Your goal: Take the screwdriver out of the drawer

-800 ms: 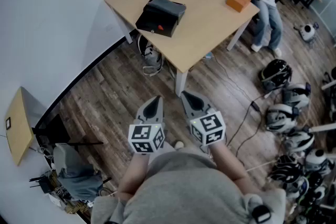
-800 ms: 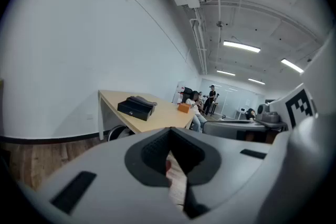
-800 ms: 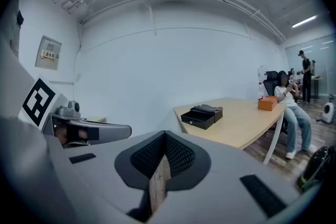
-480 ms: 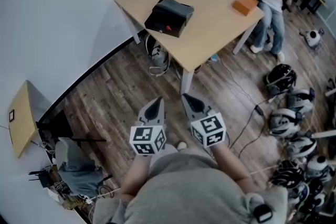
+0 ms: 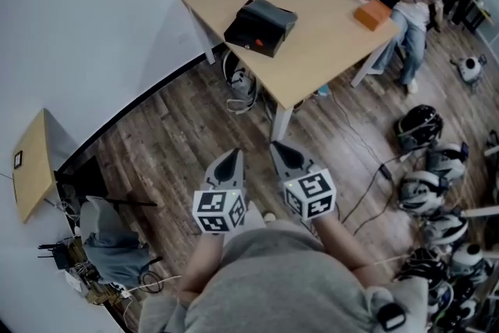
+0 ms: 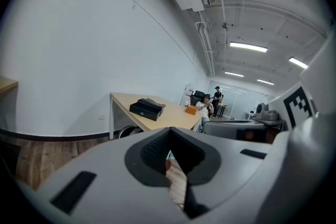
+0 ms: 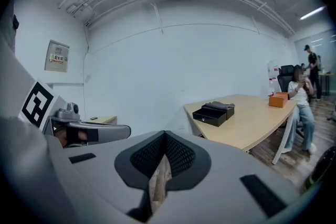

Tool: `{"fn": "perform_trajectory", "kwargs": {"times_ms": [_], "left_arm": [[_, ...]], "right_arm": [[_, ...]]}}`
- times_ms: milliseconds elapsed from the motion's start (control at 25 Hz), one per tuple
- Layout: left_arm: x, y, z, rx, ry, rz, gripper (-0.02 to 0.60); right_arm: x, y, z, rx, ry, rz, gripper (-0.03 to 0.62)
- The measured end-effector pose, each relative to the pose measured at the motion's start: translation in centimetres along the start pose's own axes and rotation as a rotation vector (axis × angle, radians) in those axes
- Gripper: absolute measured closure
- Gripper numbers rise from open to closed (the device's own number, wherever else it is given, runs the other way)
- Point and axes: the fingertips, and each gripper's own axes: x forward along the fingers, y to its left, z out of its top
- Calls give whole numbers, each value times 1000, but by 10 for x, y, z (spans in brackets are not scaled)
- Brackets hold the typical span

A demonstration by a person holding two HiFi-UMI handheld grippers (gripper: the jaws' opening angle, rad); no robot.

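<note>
Head view: black drawer box (image 5: 260, 26) on table (image 5: 327, 43), contents hidden.

Your left tool (image 5: 229, 159) and right tool (image 5: 281, 151) were grey, with black-and-white square markings. You faced a pale wood desk (image 5: 331, 43) with a black box (image 5: 261, 26), red-spotted, and an orange box (image 5: 373, 14). The floor (image 5: 168, 148) showed brown wood planks; the wall (image 5: 93, 27) was white.

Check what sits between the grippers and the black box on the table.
Head view: from left gripper and right gripper to the black box, just bare wood floor, then the table leg and tabletop.
</note>
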Motion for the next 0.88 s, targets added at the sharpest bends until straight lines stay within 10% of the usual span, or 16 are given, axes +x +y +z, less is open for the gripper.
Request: {"fn": "perform_trajectory", "kwargs": {"times_ms": [880], "left_arm": [[123, 96, 61, -8, 25, -43, 581]], "right_arm": [[138, -51, 60, -10, -6, -28, 595]]}}
